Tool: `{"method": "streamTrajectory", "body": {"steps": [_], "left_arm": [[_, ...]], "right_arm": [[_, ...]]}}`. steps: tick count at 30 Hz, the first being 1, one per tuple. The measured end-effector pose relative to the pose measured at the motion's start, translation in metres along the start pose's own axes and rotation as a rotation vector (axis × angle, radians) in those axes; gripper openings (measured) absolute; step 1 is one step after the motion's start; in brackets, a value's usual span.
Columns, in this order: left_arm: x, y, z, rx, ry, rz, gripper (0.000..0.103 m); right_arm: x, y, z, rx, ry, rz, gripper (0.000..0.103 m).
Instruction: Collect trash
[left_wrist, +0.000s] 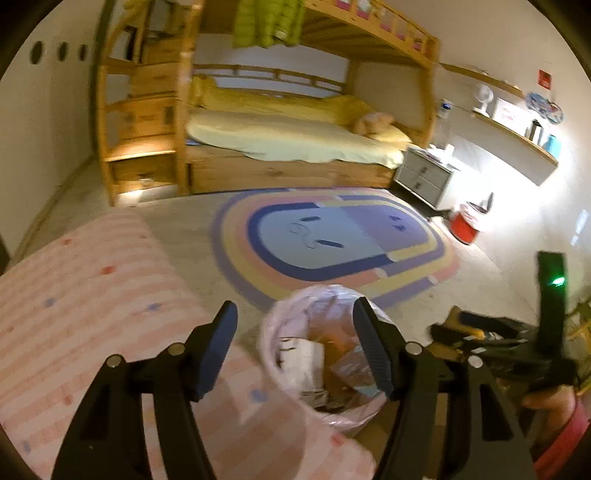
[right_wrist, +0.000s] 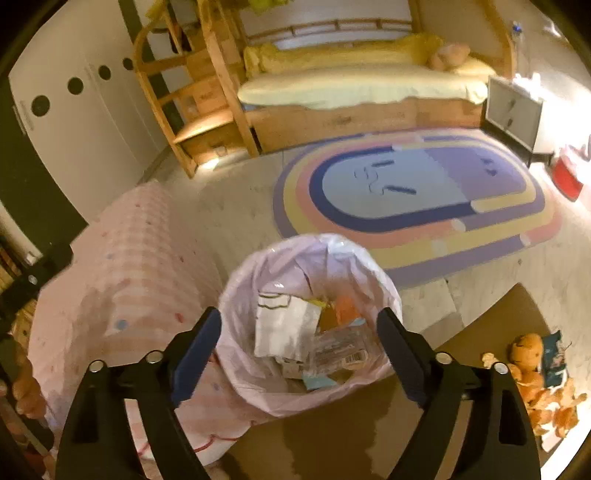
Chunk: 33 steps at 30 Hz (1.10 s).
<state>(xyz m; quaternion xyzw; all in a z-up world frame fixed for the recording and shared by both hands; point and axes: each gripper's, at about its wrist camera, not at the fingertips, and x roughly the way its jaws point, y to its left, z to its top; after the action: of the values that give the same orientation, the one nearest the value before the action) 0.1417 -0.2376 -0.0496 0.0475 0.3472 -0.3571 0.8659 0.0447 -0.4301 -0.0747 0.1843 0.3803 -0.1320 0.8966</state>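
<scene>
A bedroom with a pale floor (right_wrist: 236, 206), and on it, between a pink striped cover (right_wrist: 140, 266) and a brown worktop (right_wrist: 491, 325), stands the trash bin (right_wrist: 310, 325), lined with a thin pinkish bag whose rim folds out over the top. Inside lie a white crumpled paper (right_wrist: 286, 328), a clear wrapper with a barcode (right_wrist: 341, 349) and scraps of orange and pale blue.

The right claw (right_wrist: 299, 350) hangs over the bin's mouth, jaws spread wide with nothing between them. The left claw (left_wrist: 295, 347) is likewise released and empty, its right finger crossing the bin's rim in its own view.

Only the right wrist view shows orange peel (right_wrist: 543, 391) heaped on the worktop, and the person's fingers at its left edge. Only the left wrist view shows the other claw's black body with a green light (left_wrist: 554, 282), and wall shelves (left_wrist: 517, 122) carrying a small fan and cups.

Beyond the bin lies an oval rug (right_wrist: 417, 192) in blue, lilac, yellow and pink bands. Behind it stand a wooden bunk bed (right_wrist: 362, 85) with yellow bedding, a white nightstand (right_wrist: 513, 107) and a red bin (right_wrist: 567, 175)
</scene>
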Motion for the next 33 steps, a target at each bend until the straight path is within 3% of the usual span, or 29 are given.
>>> {"method": "streamTrajectory", "body": {"steps": [6,14,22,25,29,33], "left_arm": [[-0.061,0.021,-0.011,-0.047,-0.047,0.121,0.070],[-0.146,0.044,-0.040,-0.126,-0.070,0.306,0.096],[-0.216,0.049,-0.075,-0.204,0.020,0.435,0.096],[-0.243,0.055,-0.089,-0.272,0.056,0.500,0.096],[-0.274,0.061,-0.107,-0.342,0.129,0.663,0.096],[-0.302,0.060,-0.123,-0.380,0.121,0.693,0.096]], "right_arm": [[-0.043,0.031,0.000,-0.019,-0.039,0.064,0.090],[-0.089,0.098,-0.012,-0.127,-0.059,0.183,0.092],[-0.138,0.168,-0.030,-0.290,-0.040,0.370,0.096],[-0.162,0.190,-0.035,-0.345,-0.074,0.394,0.096],[-0.186,0.207,-0.042,-0.392,-0.087,0.430,0.097],[-0.202,0.212,-0.054,-0.451,-0.105,0.390,0.097]]}}
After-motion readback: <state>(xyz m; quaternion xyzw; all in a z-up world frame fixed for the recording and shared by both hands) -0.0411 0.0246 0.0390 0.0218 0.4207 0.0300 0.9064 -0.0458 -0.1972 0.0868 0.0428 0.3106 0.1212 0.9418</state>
